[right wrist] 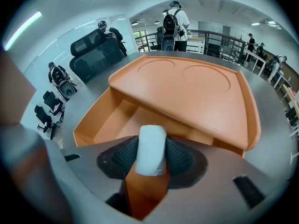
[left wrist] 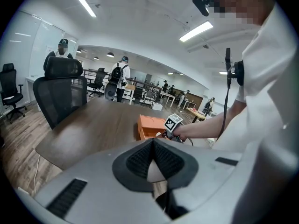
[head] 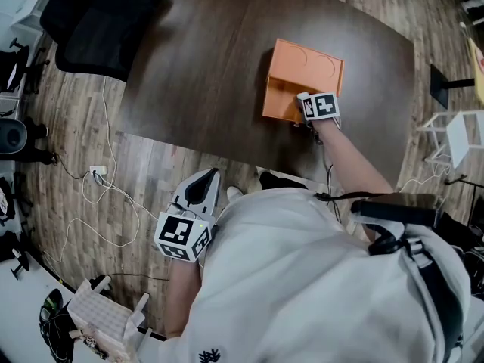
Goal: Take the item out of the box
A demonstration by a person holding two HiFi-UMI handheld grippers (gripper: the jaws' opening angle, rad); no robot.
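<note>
The small pale cylinder with a matte, slightly chalky-looking face (right wrist: 152, 146) is your task item. It sits upright between the black ribbed pads of your right gripper (right wrist: 152, 158), which pinches it from both sides. It is at the front edge of the open lower compartment of the orange box (right wrist: 196, 92), low against the orange front wall, so I judge the grasp made but the removal not done. What is left is to lift it clear of the compartment and carry it away from the box.

The cylinder has a flat round end and straight sides; whether it is foam, wrapped paper or something harder I cannot tell (it does not visibly squash under the pads). The box is smooth and evenly coloured, perhaps card or moulded plastic. Its top is a flat panel with a raised rim and two shallow round recesses, and the compartment under it lies open towards you like a drawer, bare inside apart from the item.

The box rests on the dark brown wood-grain desk (head: 212, 66), which has rounded corners and a dull sheen.

Your left gripper (head: 198, 191) hangs low beside your hip, off the desk and well apart from the box, with its pads pressed together on nothing.
</note>
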